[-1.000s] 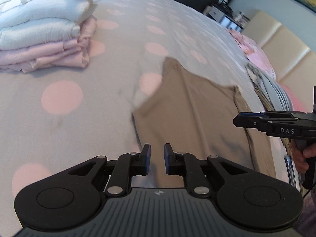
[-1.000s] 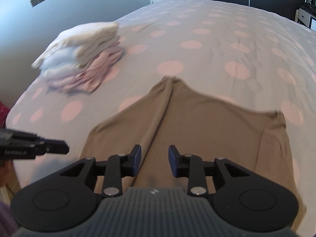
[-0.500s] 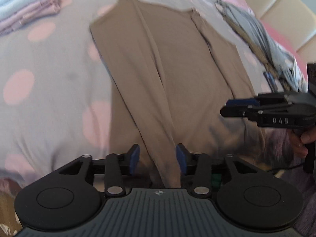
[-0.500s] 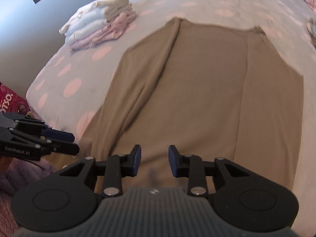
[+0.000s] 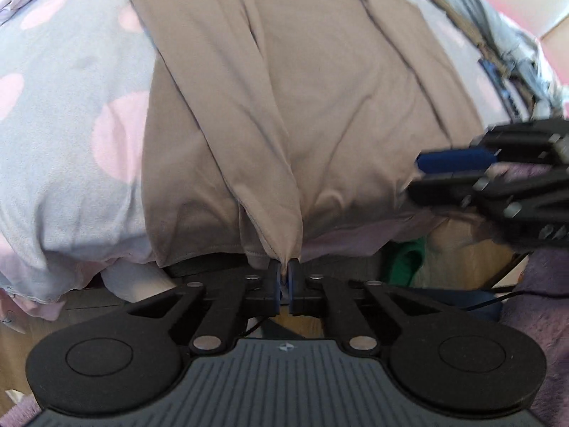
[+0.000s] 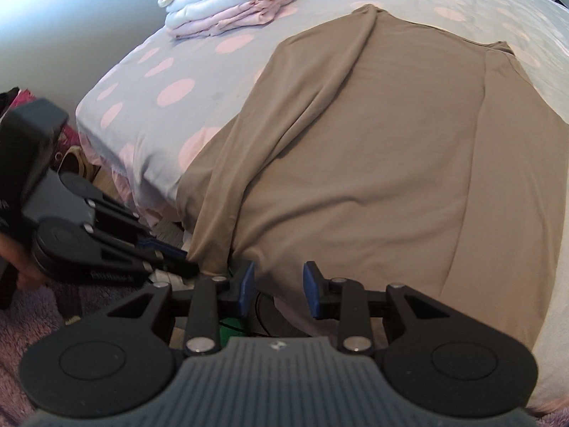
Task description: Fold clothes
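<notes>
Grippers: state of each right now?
Left gripper: shut on the brown garment's hanging sleeve end.
Right gripper: open, empty, near the hem.

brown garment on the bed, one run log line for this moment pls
left hand-held gripper: shut on brown garment hem at bed edge | right hand-held gripper: open, near hem, not gripping | folded stack: far corner

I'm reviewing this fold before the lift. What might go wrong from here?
1. Only the left gripper is shut on the brown shirt, pinching a small bit of hem, which may slip out.
2. The right gripper is open and off the cloth, so a lift now would likely pull the shirt askew.
3. The hem hangs over the bed edge and may slide off.
</notes>
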A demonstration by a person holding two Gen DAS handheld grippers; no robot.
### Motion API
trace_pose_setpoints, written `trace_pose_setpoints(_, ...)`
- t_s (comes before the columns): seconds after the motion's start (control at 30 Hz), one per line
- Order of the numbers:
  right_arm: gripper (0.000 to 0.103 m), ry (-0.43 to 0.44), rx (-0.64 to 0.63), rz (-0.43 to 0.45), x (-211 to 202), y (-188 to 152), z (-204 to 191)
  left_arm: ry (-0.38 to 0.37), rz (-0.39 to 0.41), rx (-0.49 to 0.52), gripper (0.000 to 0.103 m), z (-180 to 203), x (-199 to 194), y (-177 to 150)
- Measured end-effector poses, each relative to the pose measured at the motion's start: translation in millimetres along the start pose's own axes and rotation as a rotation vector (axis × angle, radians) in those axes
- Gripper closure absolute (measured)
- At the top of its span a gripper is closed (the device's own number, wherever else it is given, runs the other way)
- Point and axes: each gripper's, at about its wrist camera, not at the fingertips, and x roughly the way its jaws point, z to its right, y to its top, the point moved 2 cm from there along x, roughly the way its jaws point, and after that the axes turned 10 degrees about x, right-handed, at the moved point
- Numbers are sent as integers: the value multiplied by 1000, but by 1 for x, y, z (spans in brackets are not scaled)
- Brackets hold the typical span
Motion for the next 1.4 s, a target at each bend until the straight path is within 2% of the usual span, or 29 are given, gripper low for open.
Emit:
trace_pose_setpoints(0.13, 69, 17, -26, -20, 8, -4, -5, -14, 71, -54, 102, -14, -28, -1)
trace_pose_setpoints(0.2, 69, 40, -33, -29, 12, -6, -8, 5, 90, -110, 102, -25, -40, -6)
trace_pose_setpoints(0.37, 70, 135, -23, -44, 29, -6, -21, 69, 53, -229, 102, -54, -42, -15)
trace_pose_setpoints(0.7, 72, 262, 109, -80, 81, -3, -28, 40, 67, -282, 102, -69, -45, -25)
trace_pose_setpoints(0.83, 72, 306, 161, -93, 103, -2, -31, -2, 84, -280, 102, -71, -47, -25)
trace_pose_setpoints(0.9, 77, 343, 198, -82, 107, -1, -28, -19, 95, -278, 102, -69, -48, -26)
trace_pose_setpoints(0.93, 86, 362, 217, -75, 108, 0, -27, -28, 99, -280, 102, -68, -49, -25)
trace_pose_setpoints(1.0, 101, 393, 252, -77, 102, 1, -24, -50, 114, -280, 102, -67, -51, -25)
trace_pose_setpoints(1.1, 102, 406, 268, -77, 76, 1, -22, -111, 151, -285, 102, -65, -57, -23)
trace_pose_setpoints(1.2, 102, 400, 288, -70, 43, 1, -19, -137, 159, -289, 102, -62, -65, -20)
trace_pose_setpoints(1.3, 102, 449, 330, -62, 19, -1, -15, -134, 127, -277, 102, -57, -71, -16)
trace_pose_setpoints(1.37, 102, 486, 343, -63, 11, -5, -14, -156, 111, -234, 102, -49, -77, -13)
trace_pose_setpoints(1.4, 102, 477, 340, -70, 11, -6, -15, -158, 104, -205, 102, -45, -81, -12)
